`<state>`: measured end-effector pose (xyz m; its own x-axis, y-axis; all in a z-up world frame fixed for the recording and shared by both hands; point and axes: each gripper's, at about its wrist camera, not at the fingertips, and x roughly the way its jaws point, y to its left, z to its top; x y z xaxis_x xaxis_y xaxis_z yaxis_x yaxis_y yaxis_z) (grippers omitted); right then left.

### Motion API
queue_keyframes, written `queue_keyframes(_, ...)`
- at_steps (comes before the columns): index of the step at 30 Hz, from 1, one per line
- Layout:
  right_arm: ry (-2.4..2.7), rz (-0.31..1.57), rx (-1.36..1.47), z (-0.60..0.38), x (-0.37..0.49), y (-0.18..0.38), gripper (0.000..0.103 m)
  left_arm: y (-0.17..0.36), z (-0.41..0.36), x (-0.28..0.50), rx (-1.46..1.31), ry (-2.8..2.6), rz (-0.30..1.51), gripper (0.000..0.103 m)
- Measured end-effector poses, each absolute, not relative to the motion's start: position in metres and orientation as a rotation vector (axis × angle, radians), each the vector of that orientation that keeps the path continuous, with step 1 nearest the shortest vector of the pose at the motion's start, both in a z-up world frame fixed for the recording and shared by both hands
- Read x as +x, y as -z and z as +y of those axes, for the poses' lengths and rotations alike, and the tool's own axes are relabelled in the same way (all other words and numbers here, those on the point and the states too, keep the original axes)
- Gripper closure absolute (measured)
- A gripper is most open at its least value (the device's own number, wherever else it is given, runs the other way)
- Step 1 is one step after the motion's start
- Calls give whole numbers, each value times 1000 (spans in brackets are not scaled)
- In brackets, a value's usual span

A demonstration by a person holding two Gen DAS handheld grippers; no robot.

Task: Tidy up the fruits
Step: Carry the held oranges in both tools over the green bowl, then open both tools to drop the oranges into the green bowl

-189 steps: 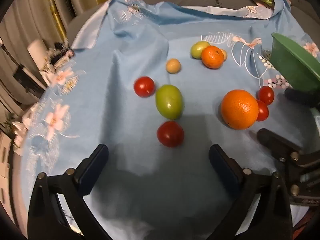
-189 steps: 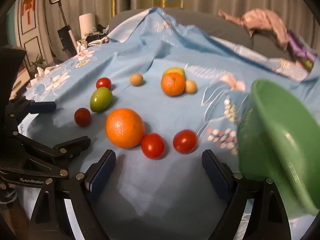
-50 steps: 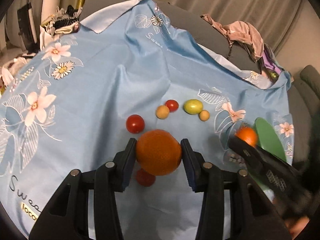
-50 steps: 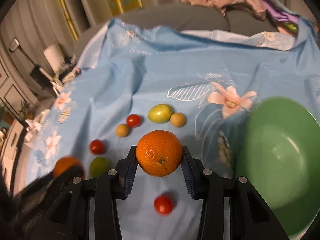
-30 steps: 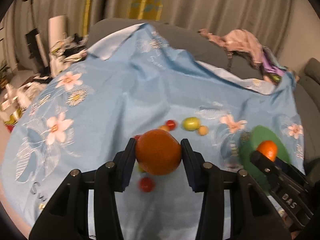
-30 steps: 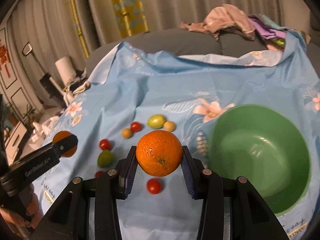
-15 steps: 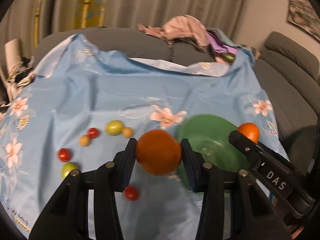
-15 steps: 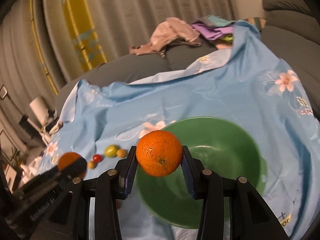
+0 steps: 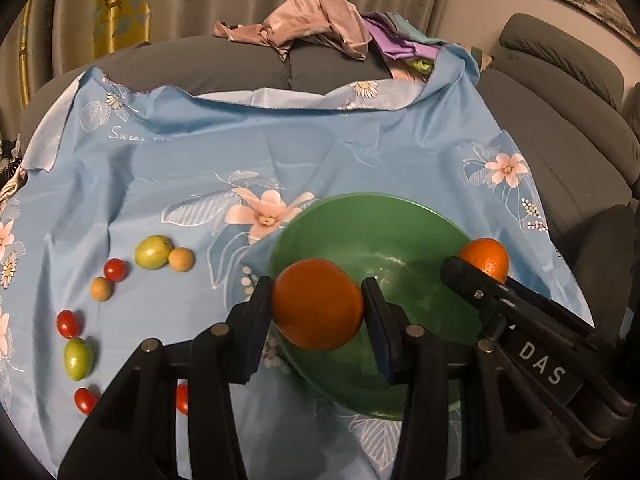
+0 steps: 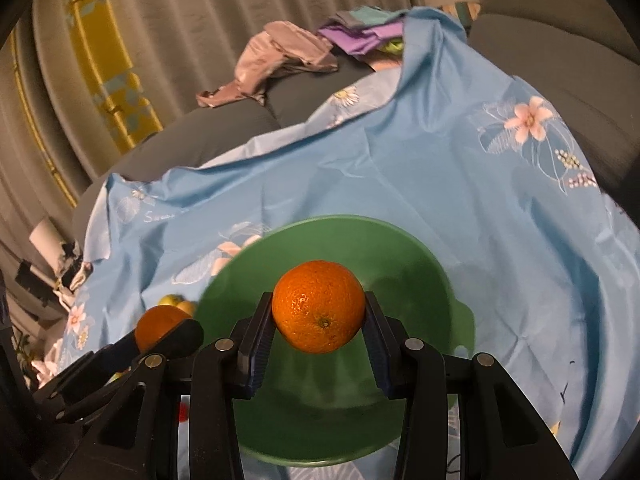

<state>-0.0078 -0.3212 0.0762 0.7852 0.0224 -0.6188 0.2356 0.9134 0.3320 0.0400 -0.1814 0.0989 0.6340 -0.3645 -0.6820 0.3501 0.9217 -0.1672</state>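
My left gripper (image 9: 318,306) is shut on a large orange (image 9: 318,304) and holds it above the near left rim of the green bowl (image 9: 384,240). My right gripper (image 10: 319,307) is shut on a smaller orange (image 10: 319,306) and holds it over the middle of the green bowl (image 10: 360,240), which looks empty. The right gripper with its orange (image 9: 486,258) also shows in the left wrist view, over the bowl's right rim. The left gripper's orange (image 10: 160,324) shows at the lower left of the right wrist view.
Several fruits lie on the blue flowered cloth (image 9: 240,152) left of the bowl: green ones (image 9: 152,251) (image 9: 79,358), small tan ones (image 9: 181,259), red tomatoes (image 9: 115,270) (image 9: 68,323). A grey sofa (image 9: 560,128) with a clothes pile (image 9: 312,28) lies behind.
Both grippers have carried their oranges from over the loose fruit rightward to above the green bowl. The bowl now sits right under both.
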Motion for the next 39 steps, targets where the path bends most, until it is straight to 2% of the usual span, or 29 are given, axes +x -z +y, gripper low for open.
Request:
queue_keyframes(10, 145, 707, 456, -341, -6, -62, 59, -92, -201, 44, 33, 462, 805, 58)
queue_keyframes(39, 158, 772, 421, -335, 9, -51, 59, -76, -193, 60, 9, 479, 864, 58)
